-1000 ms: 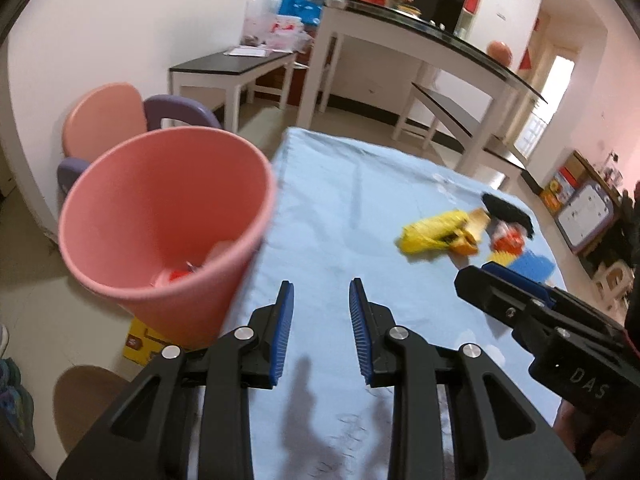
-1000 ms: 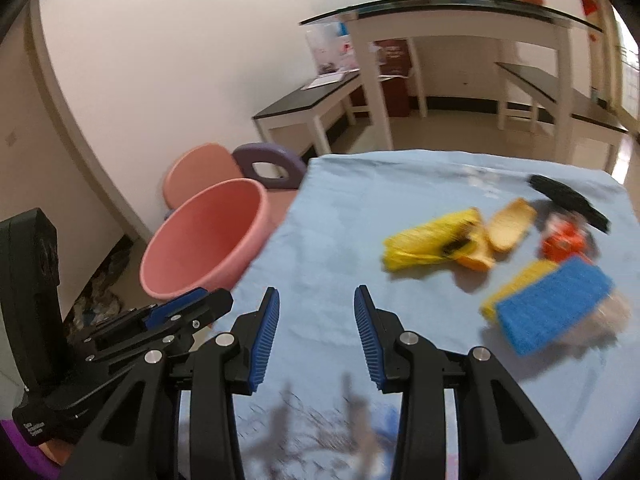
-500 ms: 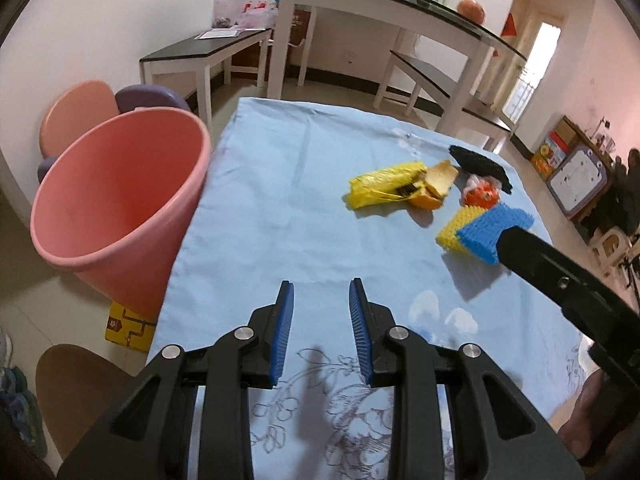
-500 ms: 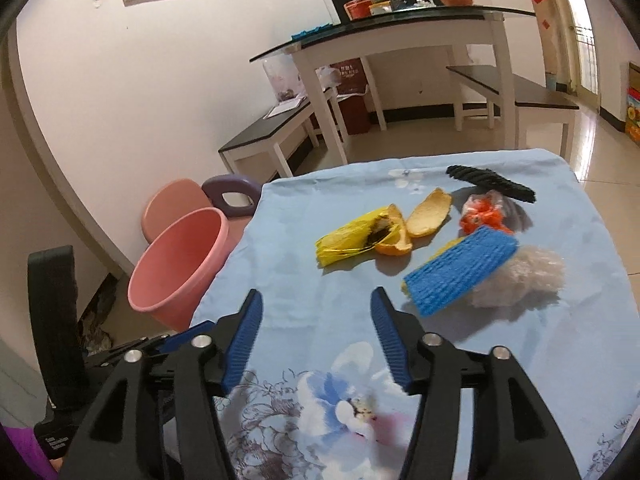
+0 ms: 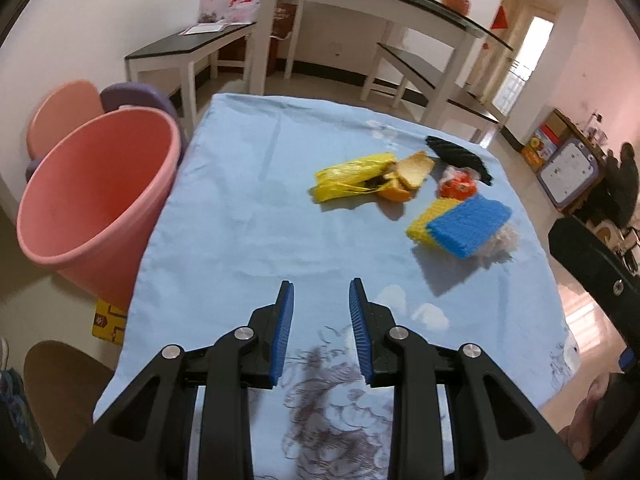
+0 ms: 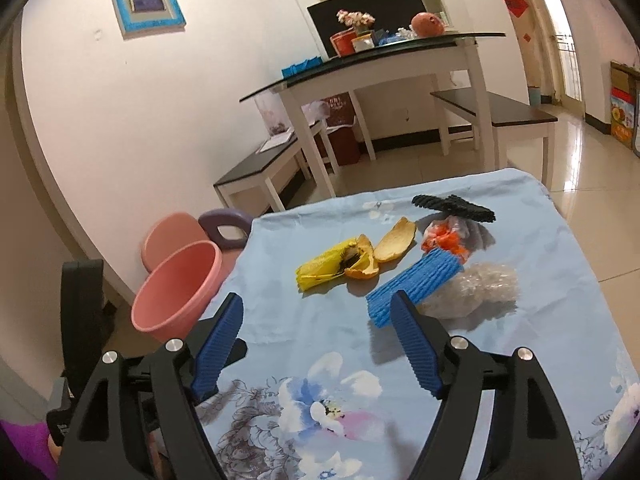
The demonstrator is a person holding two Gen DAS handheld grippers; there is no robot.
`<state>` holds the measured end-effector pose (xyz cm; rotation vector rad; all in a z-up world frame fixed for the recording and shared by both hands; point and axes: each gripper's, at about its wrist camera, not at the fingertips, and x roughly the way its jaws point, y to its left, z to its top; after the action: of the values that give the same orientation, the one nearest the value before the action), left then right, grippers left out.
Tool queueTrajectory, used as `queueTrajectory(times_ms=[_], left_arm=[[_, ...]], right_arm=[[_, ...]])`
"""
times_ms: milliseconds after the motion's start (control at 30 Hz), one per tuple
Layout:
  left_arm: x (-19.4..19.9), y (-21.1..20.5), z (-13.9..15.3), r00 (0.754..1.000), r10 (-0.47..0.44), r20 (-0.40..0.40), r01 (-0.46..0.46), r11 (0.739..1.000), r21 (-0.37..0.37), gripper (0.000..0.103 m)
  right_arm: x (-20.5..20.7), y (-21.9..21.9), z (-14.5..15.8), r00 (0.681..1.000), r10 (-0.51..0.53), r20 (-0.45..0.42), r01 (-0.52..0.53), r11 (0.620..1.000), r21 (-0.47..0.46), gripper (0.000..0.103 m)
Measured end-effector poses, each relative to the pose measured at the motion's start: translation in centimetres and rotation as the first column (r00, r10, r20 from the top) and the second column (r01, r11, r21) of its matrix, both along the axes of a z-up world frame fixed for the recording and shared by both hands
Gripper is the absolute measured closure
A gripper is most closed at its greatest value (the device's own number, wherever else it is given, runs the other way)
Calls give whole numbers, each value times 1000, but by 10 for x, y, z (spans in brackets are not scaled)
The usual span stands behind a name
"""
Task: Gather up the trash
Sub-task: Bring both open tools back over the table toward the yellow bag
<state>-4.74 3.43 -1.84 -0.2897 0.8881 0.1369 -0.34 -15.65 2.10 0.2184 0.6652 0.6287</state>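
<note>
Trash lies on the blue tablecloth (image 5: 240, 216): a yellow bag (image 5: 352, 176) (image 6: 324, 266), orange peels (image 5: 412, 168) (image 6: 394, 240), a blue and yellow foam net (image 5: 464, 224) (image 6: 416, 282), an orange wrapper (image 5: 458, 186) (image 6: 444, 238), a black net (image 5: 460, 154) (image 6: 452, 204) and clear plastic (image 6: 476, 286). A pink bin (image 5: 96, 196) (image 6: 180, 286) stands by the table's left edge. My left gripper (image 5: 320, 300) is open and empty over the near cloth. My right gripper (image 6: 316, 316) is wide open and empty, just short of the foam net.
Pink and purple chairs (image 5: 76, 108) stand behind the bin. A brown stool (image 5: 60, 376) and a yellow box (image 5: 108, 318) are on the floor at left. White tables and benches (image 6: 400, 68) stand beyond. The right gripper's body (image 5: 592, 268) shows at the right edge.
Both grippers have pulled back from the bin and swung toward the trash pile. The right gripper's jaws have opened wider. The left jaws stay open.
</note>
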Motion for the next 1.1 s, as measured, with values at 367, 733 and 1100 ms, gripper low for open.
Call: queueTrajectory(times_ms=[367, 733, 1100], left_arm=[[-14, -27, 25, 997, -37, 73, 34, 998, 46, 74], [-20, -30, 29, 993, -59, 101, 58, 998, 17, 74], [-6, -29, 18, 994, -75, 78, 75, 997, 7, 74]], right_arm=[[-26, -26, 22, 996, -41, 83, 39, 999, 30, 24], [-33, -29, 22, 997, 0, 78, -5, 998, 66, 19], [-25, -9, 13, 985, 147, 89, -154, 985, 79, 15]])
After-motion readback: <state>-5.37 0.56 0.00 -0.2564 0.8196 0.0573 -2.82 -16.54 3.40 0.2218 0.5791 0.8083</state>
